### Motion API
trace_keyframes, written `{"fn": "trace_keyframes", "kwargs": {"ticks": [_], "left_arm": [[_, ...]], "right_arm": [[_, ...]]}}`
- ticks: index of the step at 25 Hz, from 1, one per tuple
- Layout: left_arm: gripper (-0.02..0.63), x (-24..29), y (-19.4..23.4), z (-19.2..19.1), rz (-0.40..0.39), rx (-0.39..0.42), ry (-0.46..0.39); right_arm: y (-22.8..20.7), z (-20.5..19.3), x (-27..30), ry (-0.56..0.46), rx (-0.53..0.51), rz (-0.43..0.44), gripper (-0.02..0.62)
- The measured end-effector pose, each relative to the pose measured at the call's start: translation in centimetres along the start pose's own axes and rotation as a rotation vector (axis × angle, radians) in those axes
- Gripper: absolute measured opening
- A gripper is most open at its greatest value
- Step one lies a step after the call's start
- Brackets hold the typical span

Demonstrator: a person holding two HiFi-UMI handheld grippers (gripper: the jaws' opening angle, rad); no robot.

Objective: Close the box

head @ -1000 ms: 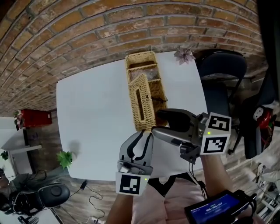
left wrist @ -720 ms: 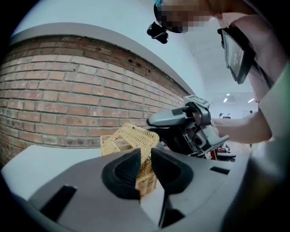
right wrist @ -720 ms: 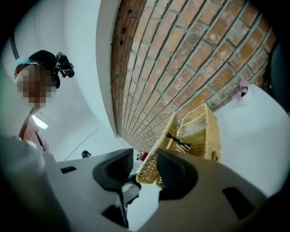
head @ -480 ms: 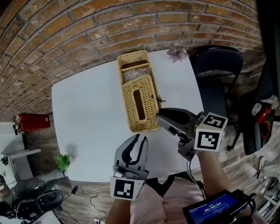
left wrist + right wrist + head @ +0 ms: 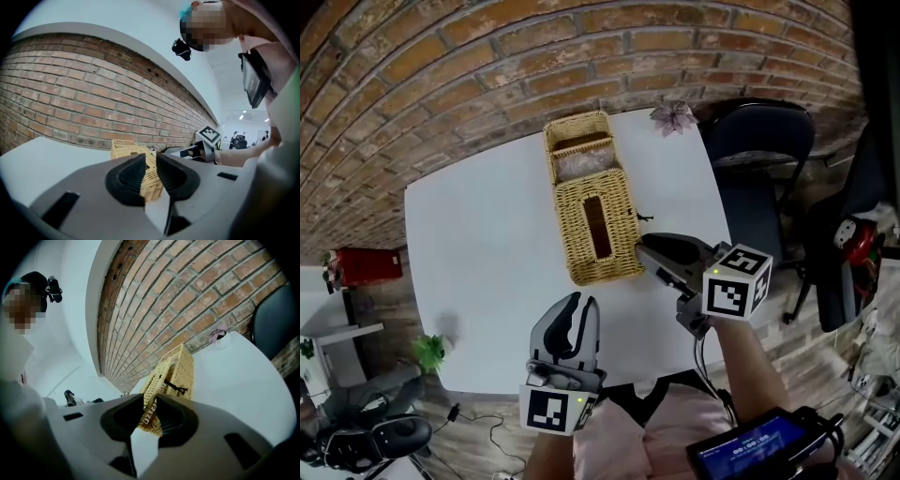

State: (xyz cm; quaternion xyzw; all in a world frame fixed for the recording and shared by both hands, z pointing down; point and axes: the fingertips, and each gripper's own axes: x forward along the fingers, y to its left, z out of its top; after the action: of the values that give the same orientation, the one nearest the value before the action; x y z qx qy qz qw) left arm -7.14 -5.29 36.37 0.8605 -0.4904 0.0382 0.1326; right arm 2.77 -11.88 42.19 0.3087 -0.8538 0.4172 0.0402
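Observation:
A long wicker box (image 5: 623,211) lies on the white table (image 5: 478,262). Its slotted lid (image 5: 577,230) rests flat over the near part, and the far compartment (image 5: 581,161) shows open. A dark string latch (image 5: 643,217) hangs at the right side. My right gripper (image 5: 643,246) sits just beside the box's near right corner, its jaws nearly together with nothing between them. The right gripper view looks past my right gripper (image 5: 150,401) along the box (image 5: 176,369). My left gripper (image 5: 578,302) hovers nearer me, apart from the box (image 5: 123,149). In its own view the left gripper (image 5: 151,159) is also shut and empty.
A pink flower ornament (image 5: 673,116) stands at the table's far right corner. A dark chair (image 5: 759,178) is beyond the right edge. A brick wall runs behind the table. A small green plant (image 5: 427,352) and a red object (image 5: 364,265) are on the floor at left.
The lid has gone from standing upright to lying flat on the box. My right gripper's jaws have narrowed, and both grippers have drawn back toward me.

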Motion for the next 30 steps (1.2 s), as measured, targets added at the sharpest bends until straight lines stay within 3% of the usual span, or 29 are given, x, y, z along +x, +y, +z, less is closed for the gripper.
{"fn": "trace_keyframes", "kwargs": {"ticks": [11,14,20,24,27,30], "left_arm": [[0.075,-0.5,0.7,1.7,0.054,-0.029,-0.037],[0.074,-0.3,0.5,4.1,0.093,-0.021,-0.083],[0.026,0.2,-0.2,11.3,0.222,0.048,-0.178],[0.018,-0.2,-1.7,15.4,0.302,0.161,-0.22],[0.017,-0.3,-3.3,17.6,0.326,0.218,-0.25],[0.017,-0.4,-4.6,18.7,0.328,0.208,-0.282]], "right_arm": [[-1.2,-0.3,-1.0,-0.004,-0.064,-0.081,0.123],[1.3,2.2,-2.6,-0.063,-0.166,-0.096,0.11],[8.4,9.0,-6.5,-0.223,-0.483,-0.203,0.044],[11.4,12.0,-9.6,-0.322,-0.676,-0.312,0.002],[12.8,13.0,-11.8,-0.379,-0.723,-0.313,0.0],[13.7,13.3,-13.4,-0.411,-0.744,-0.301,0.0]]}}
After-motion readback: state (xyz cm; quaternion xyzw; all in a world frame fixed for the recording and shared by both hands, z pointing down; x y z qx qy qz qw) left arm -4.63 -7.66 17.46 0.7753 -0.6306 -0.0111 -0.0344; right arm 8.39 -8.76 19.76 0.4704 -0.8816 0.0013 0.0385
